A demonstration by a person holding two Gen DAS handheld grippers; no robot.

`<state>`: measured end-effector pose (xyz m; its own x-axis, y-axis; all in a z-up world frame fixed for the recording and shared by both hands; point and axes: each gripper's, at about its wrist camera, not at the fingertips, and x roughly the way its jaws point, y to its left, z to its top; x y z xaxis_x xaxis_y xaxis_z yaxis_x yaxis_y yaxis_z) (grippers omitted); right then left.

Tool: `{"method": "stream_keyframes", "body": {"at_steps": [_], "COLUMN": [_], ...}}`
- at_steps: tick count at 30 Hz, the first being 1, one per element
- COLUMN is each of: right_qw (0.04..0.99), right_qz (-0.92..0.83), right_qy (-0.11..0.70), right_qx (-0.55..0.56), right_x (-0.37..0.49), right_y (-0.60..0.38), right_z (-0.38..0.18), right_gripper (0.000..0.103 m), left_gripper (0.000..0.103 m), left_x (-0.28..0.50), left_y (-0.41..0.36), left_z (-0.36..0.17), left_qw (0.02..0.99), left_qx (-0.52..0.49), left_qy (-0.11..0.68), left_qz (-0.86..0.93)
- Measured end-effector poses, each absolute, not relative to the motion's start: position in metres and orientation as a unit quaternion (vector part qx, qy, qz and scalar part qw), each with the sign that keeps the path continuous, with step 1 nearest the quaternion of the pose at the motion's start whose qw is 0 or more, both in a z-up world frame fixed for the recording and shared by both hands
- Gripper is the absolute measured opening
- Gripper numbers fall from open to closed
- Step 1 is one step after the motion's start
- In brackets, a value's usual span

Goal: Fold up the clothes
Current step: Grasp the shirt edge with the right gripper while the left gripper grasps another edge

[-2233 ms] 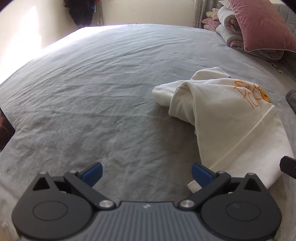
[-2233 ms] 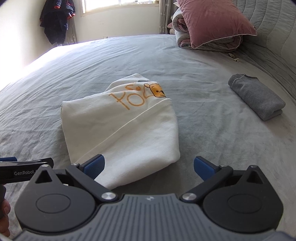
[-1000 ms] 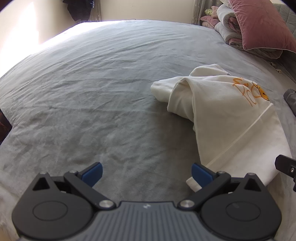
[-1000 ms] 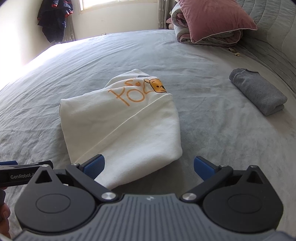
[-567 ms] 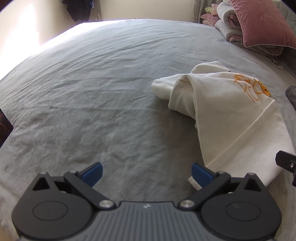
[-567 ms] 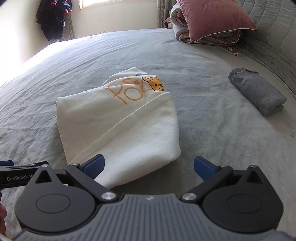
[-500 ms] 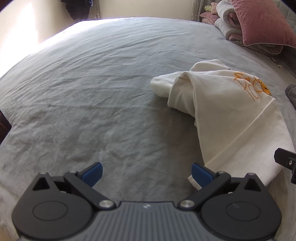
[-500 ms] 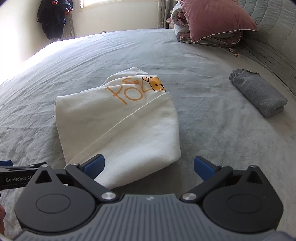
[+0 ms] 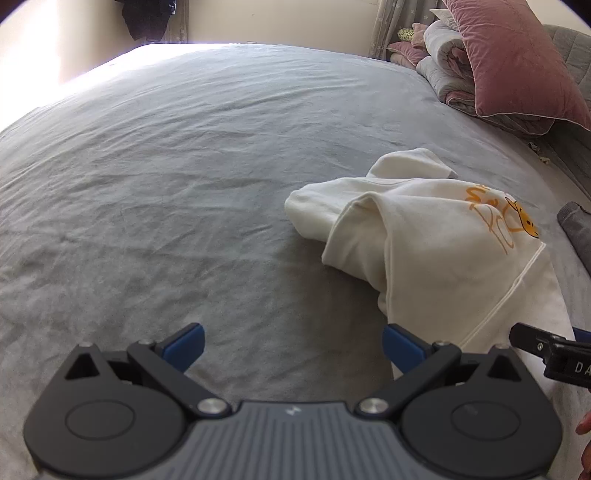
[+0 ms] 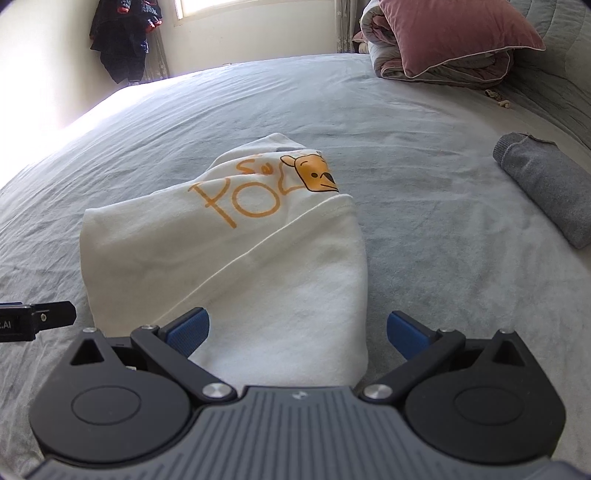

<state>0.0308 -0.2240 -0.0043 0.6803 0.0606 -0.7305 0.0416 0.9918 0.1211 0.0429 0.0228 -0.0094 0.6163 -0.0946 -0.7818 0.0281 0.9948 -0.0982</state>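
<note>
- Not much has shifted since a couple of seconds back: the white shirt [image 10: 236,258] keeps the same bundled shape on the bed, and both views only wobble a little, so the grippers are pretty much parked at its near edge the whole time.
- Left gripper [image 9: 291,345] is spread wide with nothing between its blue pads; it hangs over bare grey bedsheet [image 9: 166,184], with the shirt's near corner just beside its right finger.
- Right gripper [image 10: 297,330] is also released and empty, jaws apart, hovering right over the shirt's near end.
- The shirt sits mid-bed, already doubled over on itself: a flap with a seam line runs diagonally across the top, and the orange lettering and bear face [image 10: 312,173] peek out on the far part.
- From the left view a loose, puffy bit, maybe a sleeve [image 9: 332,218], still bulges out to the far left, so the bundle isn't a tidy rectangle.
- A grey garment [image 10: 546,188] lies well apart on the right, rolled or folded into a neat little packet, so that one looks done.
- My read: the white one is partway folded. It could get one more fold and a tuck of that sticking-out bit, or this might be as neat as it gets. Can't settle that from here.
- Pink pillow [image 10: 454,33] and bedding are piled at the far end, out of the way.
</note>
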Motion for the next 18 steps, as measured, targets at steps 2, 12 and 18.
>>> {"method": "stream_keyframes", "body": {"at_steps": [2, 12, 18], "right_qw": [0.908, 0.908, 0.908], "right_qz": [0.007, 0.015, 0.006], "right_qy": [0.410, 0.414, 0.408], "right_qx": [0.086, 0.066, 0.093], "right_x": [0.034, 0.030, 0.019], "right_y": [-0.230, -0.223, -0.222], "right_z": [-0.014, -0.030, -0.014], "right_gripper": [0.103, 0.103, 0.083], "left_gripper": [0.103, 0.101, 0.061], "left_x": [0.047, 0.060, 0.061], "left_y": [0.021, 0.023, 0.026], "left_z": [-0.022, -0.026, -0.025], "left_qw": [0.888, 0.878, 0.875], "left_qx": [-0.054, -0.124, -0.154], "left_qy": [0.453, 0.442, 0.433], "left_qz": [-0.054, -0.132, -0.153]}}
